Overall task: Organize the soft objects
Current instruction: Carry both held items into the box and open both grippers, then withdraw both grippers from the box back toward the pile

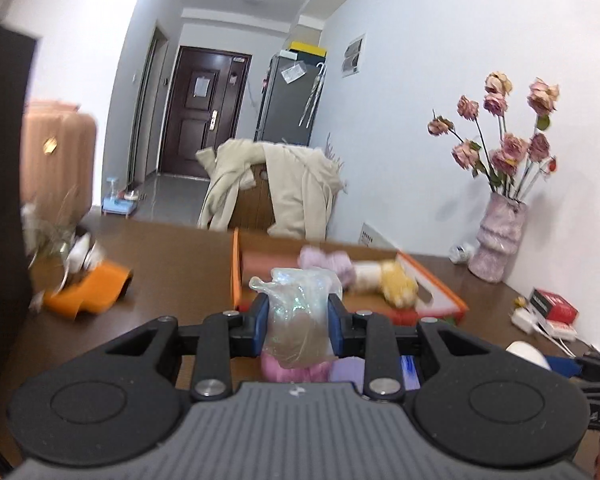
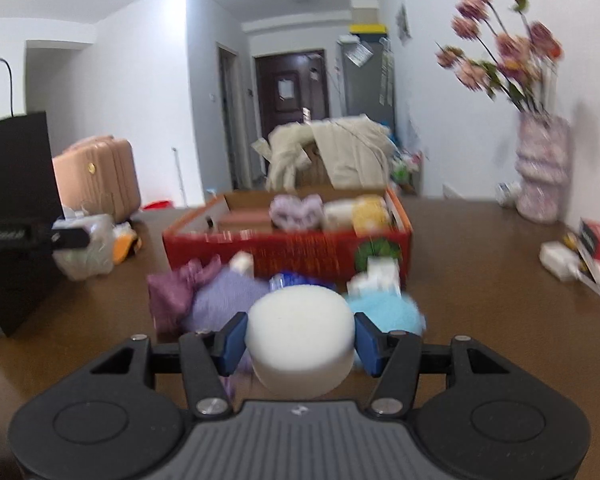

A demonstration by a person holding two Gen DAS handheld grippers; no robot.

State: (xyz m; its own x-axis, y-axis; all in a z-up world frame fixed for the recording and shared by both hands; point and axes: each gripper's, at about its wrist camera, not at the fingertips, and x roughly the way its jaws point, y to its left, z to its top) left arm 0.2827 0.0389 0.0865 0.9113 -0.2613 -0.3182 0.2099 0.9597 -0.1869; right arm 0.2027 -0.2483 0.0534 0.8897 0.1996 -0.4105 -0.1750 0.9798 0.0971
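My left gripper (image 1: 297, 320) is shut on a clear plastic bag (image 1: 296, 316) and holds it above the brown table, just before an open red-orange box (image 1: 440, 284). The box (image 2: 284, 248) holds a lilac plush (image 2: 296, 210) and a yellow plush (image 2: 370, 212). My right gripper (image 2: 300, 338) is shut on a round white sponge (image 2: 300, 336), short of the box. In front of the box lie a purple cloth (image 2: 176, 292), a lilac knit (image 2: 228, 300) and a blue fluffy item (image 2: 388, 312). The left gripper with its bag (image 2: 84, 244) shows at the left of the right wrist view.
A pink vase with flowers (image 1: 498, 236) stands by the wall at the right. A red box and white charger (image 1: 548, 308) lie near it. An orange toy (image 1: 96, 288) lies at the left. A black paper bag (image 2: 16, 216) stands at the left table edge.
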